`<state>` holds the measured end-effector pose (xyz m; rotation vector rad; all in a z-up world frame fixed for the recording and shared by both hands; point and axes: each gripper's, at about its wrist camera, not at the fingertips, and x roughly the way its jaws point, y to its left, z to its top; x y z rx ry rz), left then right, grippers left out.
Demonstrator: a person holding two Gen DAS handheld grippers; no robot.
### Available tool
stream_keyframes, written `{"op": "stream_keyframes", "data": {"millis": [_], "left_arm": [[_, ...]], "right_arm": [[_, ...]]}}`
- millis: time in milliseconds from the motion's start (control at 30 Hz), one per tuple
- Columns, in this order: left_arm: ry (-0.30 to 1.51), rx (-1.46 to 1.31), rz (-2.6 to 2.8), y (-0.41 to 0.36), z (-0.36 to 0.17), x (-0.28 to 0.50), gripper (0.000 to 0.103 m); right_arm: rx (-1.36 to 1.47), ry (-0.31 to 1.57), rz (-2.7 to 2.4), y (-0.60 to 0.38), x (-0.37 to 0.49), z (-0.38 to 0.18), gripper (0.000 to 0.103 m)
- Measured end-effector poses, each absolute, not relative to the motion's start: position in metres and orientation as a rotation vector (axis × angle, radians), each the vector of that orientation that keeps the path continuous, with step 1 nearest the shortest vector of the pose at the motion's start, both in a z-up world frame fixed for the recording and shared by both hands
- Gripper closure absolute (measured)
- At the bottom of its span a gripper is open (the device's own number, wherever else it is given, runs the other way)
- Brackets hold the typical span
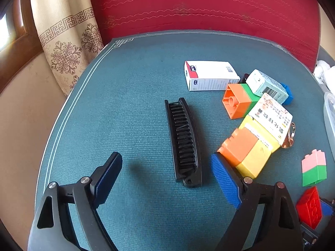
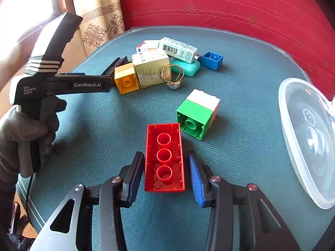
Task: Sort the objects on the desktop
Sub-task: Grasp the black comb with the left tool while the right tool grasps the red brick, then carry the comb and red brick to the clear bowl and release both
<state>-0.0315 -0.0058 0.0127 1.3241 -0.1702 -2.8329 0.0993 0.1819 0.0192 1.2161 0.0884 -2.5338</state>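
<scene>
Two tools are at work over the counter [image 2: 240, 146], a teal mat-covered surface. The right tool [image 2: 166, 173] straddles a red building brick [image 2: 164, 156] lying hollow side up near the front of the counter. Its left pad appears to touch the brick's long side, while a narrow gap shows at the right pad, so the grip is judged not yet made. To do this step well, the pads should meet the two long walls squarely, low on the brick and near its middle, so it does not pivot when lifted.

The left tool [image 1: 167, 179] stands wide, with a black folding comb [image 1: 184, 142] lying between its fingers but touching neither. An orange and yellow brick stack [image 1: 245, 152] sits just beside its right finger and could be nudged as the fingers come together.

A green and pink brick [image 2: 196, 115] lies just beyond the red brick's far corner, close enough to be knocked on lift-off. Farther back, a pile holds a cream carton [image 2: 152, 69], a barcoded box [image 2: 178, 49], a blue brick [image 2: 211, 59], a teal case [image 2: 186, 68] and a ring [image 2: 172, 76]. A clear plastic container [image 2: 309, 138] at the right edge is the likely destination. The path to it looks clear.
</scene>
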Motion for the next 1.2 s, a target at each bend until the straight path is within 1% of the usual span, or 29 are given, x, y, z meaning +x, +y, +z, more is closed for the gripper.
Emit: {"op": "stream_keyframes", "data": {"millis": [167, 200, 267, 333, 367, 433, 533, 667, 867, 967, 1200], "left_arm": [[-0.100, 1.338, -2.835, -0.013, 0.010, -0.048, 0.017], [-0.078, 1.340, -2.845, -0.013, 0.009, -0.050, 0.023], [-0.057, 1.322, -2.850, -0.014, 0.010, -0.048, 0.029], [-0.057, 1.301, -2.865, -0.011, 0.010, -0.045, 0.044], [-0.056, 1.290, -2.866, -0.011, 0.010, -0.044, 0.048], [-0.049, 1.273, -2.865, -0.011, 0.011, -0.042, 0.062], [-0.021, 1.262, -2.857, -0.013, 0.012, -0.039, 0.073], [0.032, 1.263, -2.851, -0.019, 0.013, -0.025, 0.074], [0.082, 1.265, -2.840, -0.029, 0.018, -0.006, 0.074], [0.103, 1.256, -2.846, -0.030, 0.024, -0.001, 0.074], [0.037, 1.213, -2.941, -0.008, 0.048, 0.009, 0.074]], "right_arm": [[1.214, 0.068, -2.530, 0.184, 0.098, 0.019, 0.057], [1.214, 0.069, -2.531, 0.183, 0.098, 0.019, 0.057], [1.213, 0.072, -2.533, 0.182, 0.098, 0.018, 0.057], [1.210, 0.072, -2.534, 0.182, 0.098, 0.018, 0.057], [1.208, 0.068, -2.533, 0.182, 0.098, 0.018, 0.057], [1.205, 0.050, -2.532, 0.184, 0.098, 0.018, 0.060], [1.199, 0.019, -2.522, 0.186, 0.097, 0.018, 0.066], [1.187, 0.007, -2.514, 0.187, 0.098, 0.020, 0.067], [1.153, -0.094, -2.492, 0.198, 0.101, 0.025, 0.068], [1.127, -0.111, -2.485, 0.201, 0.105, 0.028, 0.068], [1.059, -0.126, -2.519, 0.211, 0.112, 0.042, 0.068]]}}
